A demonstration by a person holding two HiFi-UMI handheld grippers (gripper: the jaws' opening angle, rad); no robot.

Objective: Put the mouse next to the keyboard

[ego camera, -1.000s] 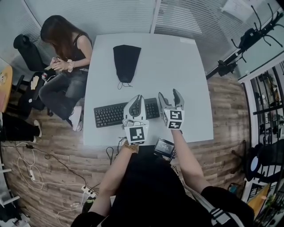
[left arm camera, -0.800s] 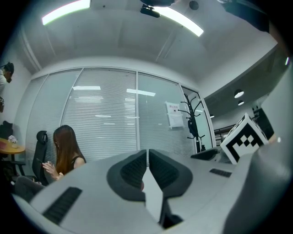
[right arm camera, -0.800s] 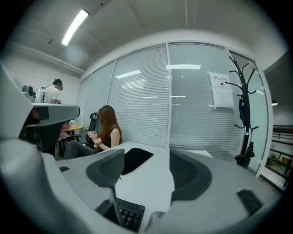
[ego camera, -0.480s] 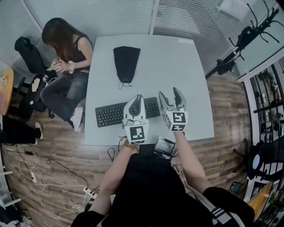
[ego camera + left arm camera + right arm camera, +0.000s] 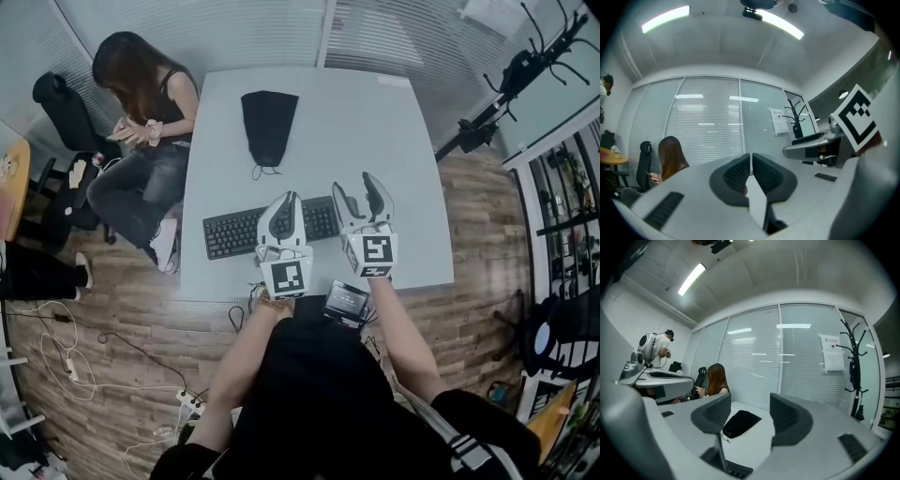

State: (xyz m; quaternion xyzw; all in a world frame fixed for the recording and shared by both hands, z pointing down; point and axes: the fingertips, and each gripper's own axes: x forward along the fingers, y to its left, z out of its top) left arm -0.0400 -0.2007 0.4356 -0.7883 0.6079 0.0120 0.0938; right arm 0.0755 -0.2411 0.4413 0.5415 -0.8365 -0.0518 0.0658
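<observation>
A black keyboard point(image 5: 267, 228) lies near the front edge of the white table point(image 5: 394, 141); its edge also shows in the right gripper view point(image 5: 738, 469). Farther back lies a black drawstring pouch point(image 5: 269, 127) point(image 5: 740, 422). No mouse shows in any view. My left gripper point(image 5: 286, 203) hangs over the keyboard's right half, its jaws shut with nothing seen between them point(image 5: 751, 159). My right gripper point(image 5: 354, 190) point(image 5: 750, 411) is lifted just right of the keyboard and points level toward the pouch. Its jaws have just been closing but still stand open and empty.
A person point(image 5: 141, 122) sits on a chair at the table's left side. A black device point(image 5: 347, 303) sits at the table's near edge by my body. A coat stand point(image 5: 511, 84) is at the right, and cables point(image 5: 66, 366) lie on the wooden floor.
The right gripper has risen and its jaws stand narrower than before. The left gripper has lifted slightly over the keyboard and stays shut.
</observation>
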